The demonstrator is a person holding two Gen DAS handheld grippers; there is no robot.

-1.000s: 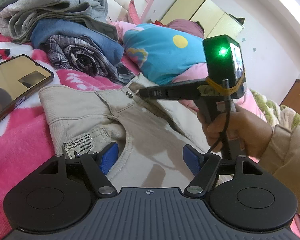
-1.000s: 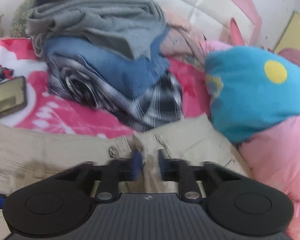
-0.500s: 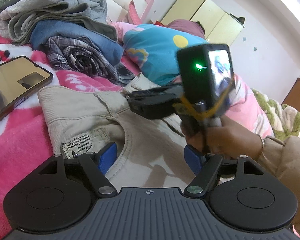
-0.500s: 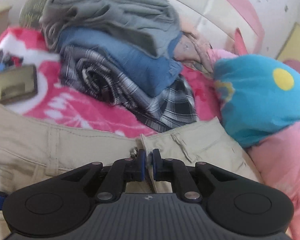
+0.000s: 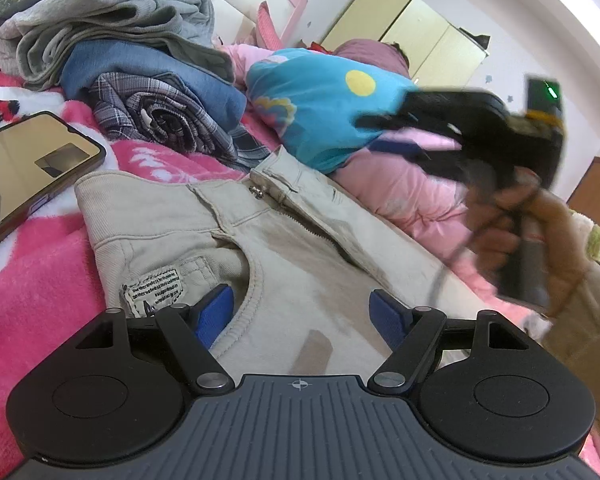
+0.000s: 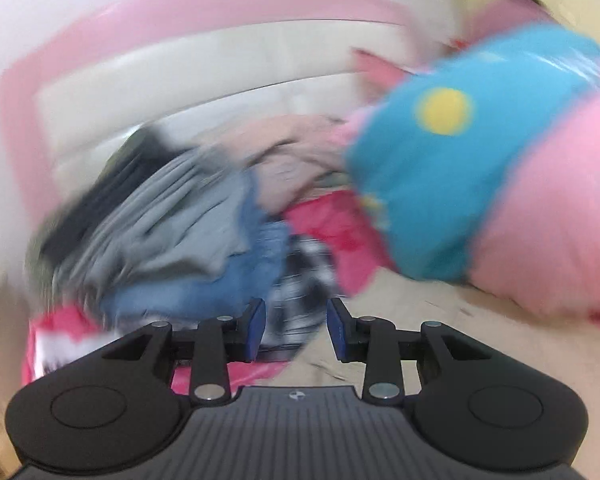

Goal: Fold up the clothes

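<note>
Left wrist view: the beige trousers (image 5: 292, 248) lie flat on the pink blanket (image 5: 32, 264), waistband far, legs running near. The left claw (image 5: 302, 312) rests spread over them, holding nothing, nearer than the right hand (image 5: 512, 232).

Right wrist view: blurred; the right claw (image 6: 296, 330) is released, trousers (image 6: 412, 328) below and right.

Trouser label (image 5: 155, 292) bears print too small to read.

Trousers (image 5: 284, 264) lie before the clothes pile (image 5: 132, 80), phone (image 5: 24, 168) apparently left.
</note>
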